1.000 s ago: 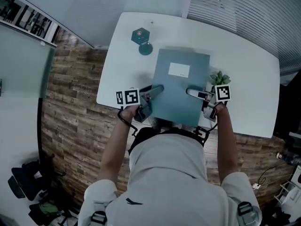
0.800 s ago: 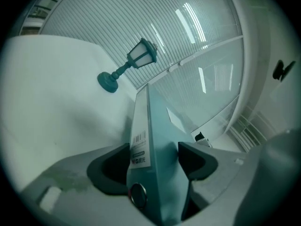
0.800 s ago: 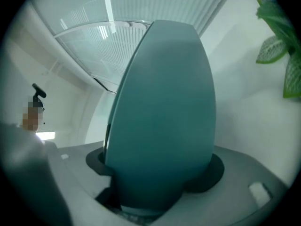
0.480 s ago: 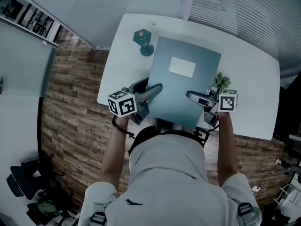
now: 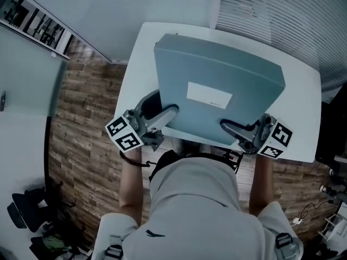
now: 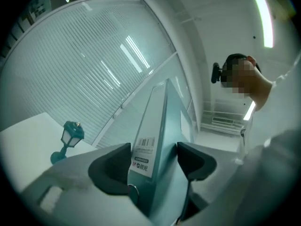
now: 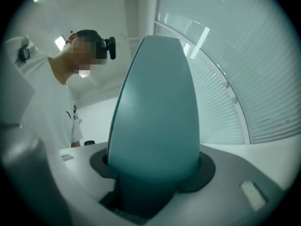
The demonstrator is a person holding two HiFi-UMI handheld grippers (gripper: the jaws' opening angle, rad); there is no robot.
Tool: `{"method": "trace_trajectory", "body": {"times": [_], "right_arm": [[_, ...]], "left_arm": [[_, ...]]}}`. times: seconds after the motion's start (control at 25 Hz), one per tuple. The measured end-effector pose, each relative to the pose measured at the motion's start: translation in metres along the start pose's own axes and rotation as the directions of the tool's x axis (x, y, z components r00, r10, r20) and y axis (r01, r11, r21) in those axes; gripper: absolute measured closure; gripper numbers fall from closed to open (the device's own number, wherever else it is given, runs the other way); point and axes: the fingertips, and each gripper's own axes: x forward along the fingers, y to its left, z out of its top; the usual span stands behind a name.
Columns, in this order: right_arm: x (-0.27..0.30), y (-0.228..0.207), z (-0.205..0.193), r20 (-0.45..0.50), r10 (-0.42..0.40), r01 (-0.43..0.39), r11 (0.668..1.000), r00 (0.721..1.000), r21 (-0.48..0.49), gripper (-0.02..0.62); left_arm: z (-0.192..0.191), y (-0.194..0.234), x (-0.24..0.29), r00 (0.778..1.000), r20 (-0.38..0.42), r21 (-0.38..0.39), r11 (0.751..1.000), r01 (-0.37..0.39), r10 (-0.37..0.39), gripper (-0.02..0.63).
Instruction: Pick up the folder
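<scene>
Change since the earlier frame: folder (image 5: 217,91), then lying flat on the surface (image 5: 135,69), now rises clear of it and looms larger in the head view; both marker cubes are rolled outward.

- Left tongs (image 5: 168,112): clenched on the folder's near left corner, one jaw on each face beside the barcoded spine.
- Lamp (image 6: 69,138): stands on the surface beyond the left tongs, untouched; the folder hides it from the head view.
- Folder: in the air between the two tongs, white label (image 5: 209,96) up.
- Right tongs (image 5: 230,126): jaws have just been closing, now grasping the folder's near right corner.

Judgement: the pick-up is essentially done, and a steady, even grip on both corners is all it still needs.
</scene>
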Motion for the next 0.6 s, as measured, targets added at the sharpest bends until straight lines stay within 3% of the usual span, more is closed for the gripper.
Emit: {"method": "trace_trajectory", "body": {"times": [0.2, 0.28, 0.4, 0.52, 0.6], "right_arm": [[0.000, 0.031, 0.038, 0.042, -0.041, 0.048, 0.980, 0.998, -0.192, 0.308], [-0.001, 0.034, 0.052, 0.080, -0.058, 0.073, 0.978, 0.995, -0.194, 0.308], [-0.011, 0.022, 0.074, 0.188, -0.124, 0.148, 0.982, 0.974, -0.115, 0.307], [-0.034, 0.000, 0.089, 0.295, -0.284, 0.312, 0.949, 0.912, -0.052, 0.307], [-0.052, -0.012, 0.091, 0.325, -0.394, 0.432, 0.900, 0.860, -0.053, 0.307]], "left_arm": [[0.036, -0.031, -0.006, 0.993, 0.105, 0.117, 0.993, 0.033, -0.045, 0.324], [0.051, -0.036, -0.015, 0.988, 0.152, 0.147, 0.989, 0.001, -0.024, 0.381], [0.069, -0.036, -0.033, 0.977, 0.206, 0.199, 0.976, -0.092, 0.051, 0.390], [0.078, -0.030, -0.056, 0.955, 0.225, 0.317, 0.912, -0.259, 0.193, 0.398], [0.085, -0.029, -0.074, 0.921, 0.272, 0.373, 0.851, -0.370, 0.281, 0.417]]}}
